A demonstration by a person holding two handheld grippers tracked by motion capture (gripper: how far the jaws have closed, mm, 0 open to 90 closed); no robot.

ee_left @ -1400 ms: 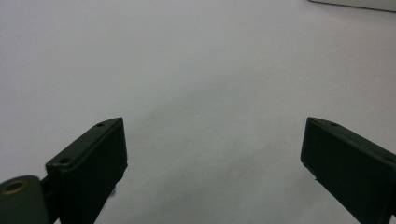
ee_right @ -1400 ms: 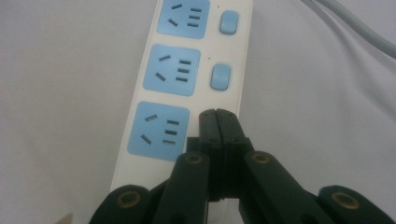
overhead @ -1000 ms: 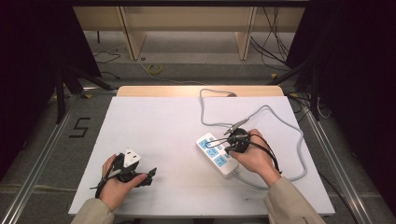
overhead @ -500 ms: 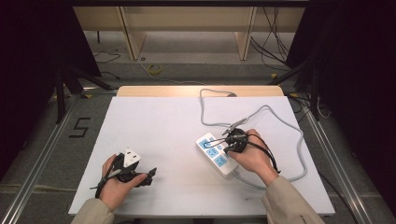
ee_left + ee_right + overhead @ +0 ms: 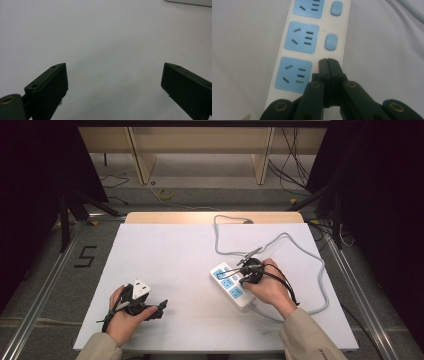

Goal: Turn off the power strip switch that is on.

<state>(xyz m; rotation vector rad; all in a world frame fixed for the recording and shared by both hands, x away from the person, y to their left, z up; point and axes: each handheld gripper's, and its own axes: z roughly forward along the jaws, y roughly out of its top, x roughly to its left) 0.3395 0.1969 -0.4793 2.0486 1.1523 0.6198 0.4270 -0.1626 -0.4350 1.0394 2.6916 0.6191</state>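
A white power strip [image 5: 229, 285] with blue sockets lies right of the table's middle, with its grey cable [image 5: 300, 250] looping behind it. My right gripper [image 5: 243, 279] is over the strip's near end. In the right gripper view its jaws are shut together and the tips [image 5: 328, 63] press down on the strip [image 5: 287, 47] beside the nearest blue socket [image 5: 293, 75], where the row of blue switches [image 5: 331, 42] continues. A small red light [image 5: 318, 67] glows by the tips. My left gripper [image 5: 161, 310] rests low at the front left, jaws [image 5: 113, 72] wide open over bare white table.
The white table top [image 5: 165, 255] has free room in the middle and at the back left. The grey cable [image 5: 412, 11] runs along the right side and off the back edge. Dark floor, wooden table legs and cables lie beyond the table.
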